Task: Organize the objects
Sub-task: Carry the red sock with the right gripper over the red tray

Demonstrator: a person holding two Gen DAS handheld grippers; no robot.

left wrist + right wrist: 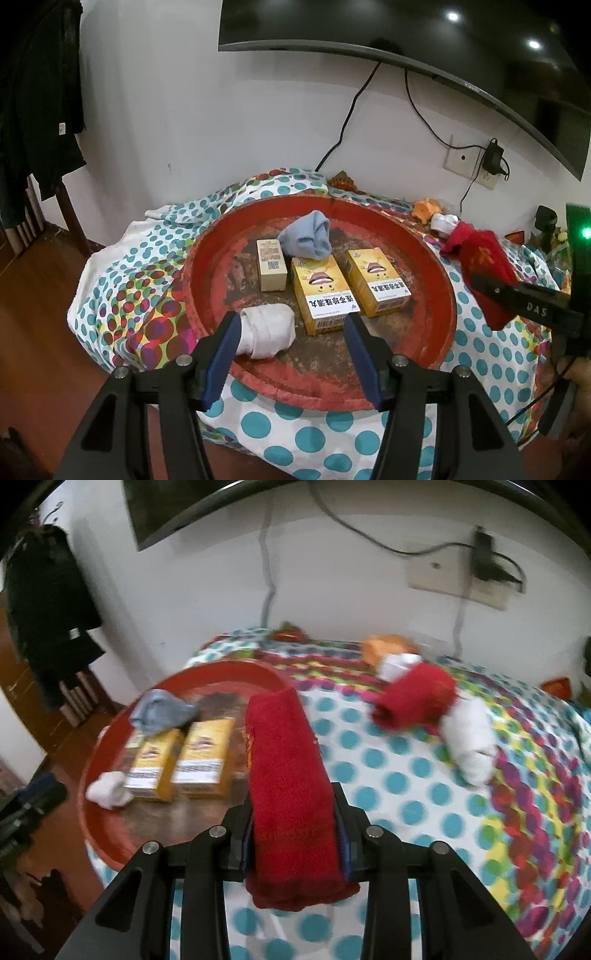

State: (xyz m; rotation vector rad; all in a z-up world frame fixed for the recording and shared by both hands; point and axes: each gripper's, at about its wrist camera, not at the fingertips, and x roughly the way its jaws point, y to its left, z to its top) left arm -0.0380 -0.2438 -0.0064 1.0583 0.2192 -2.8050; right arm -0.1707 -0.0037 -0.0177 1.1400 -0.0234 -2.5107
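Note:
A round red tray (436, 266) on the dotted cloth holds two yellow boxes (323, 291) (376, 280), a small beige box (272, 264), a blue-grey sock (308, 236) and a rolled white sock (267, 330). My left gripper (292, 323) hovers open at the tray's near side, and the white sock lies just beyond its left finger. My right gripper (295, 812) is shut on a folded red sock (284, 746), held over the tray's right rim (107, 845). In the left wrist view that red sock (480, 266) hangs at the right.
On the dotted cloth (369, 775) right of the tray lie a rolled red sock (413, 698), a rolled white sock (469, 742) and an orange item (384, 646). A wall with cables, a socket (465, 158) and a TV (480, 55) stands behind. Dark clothes (37, 110) hang left.

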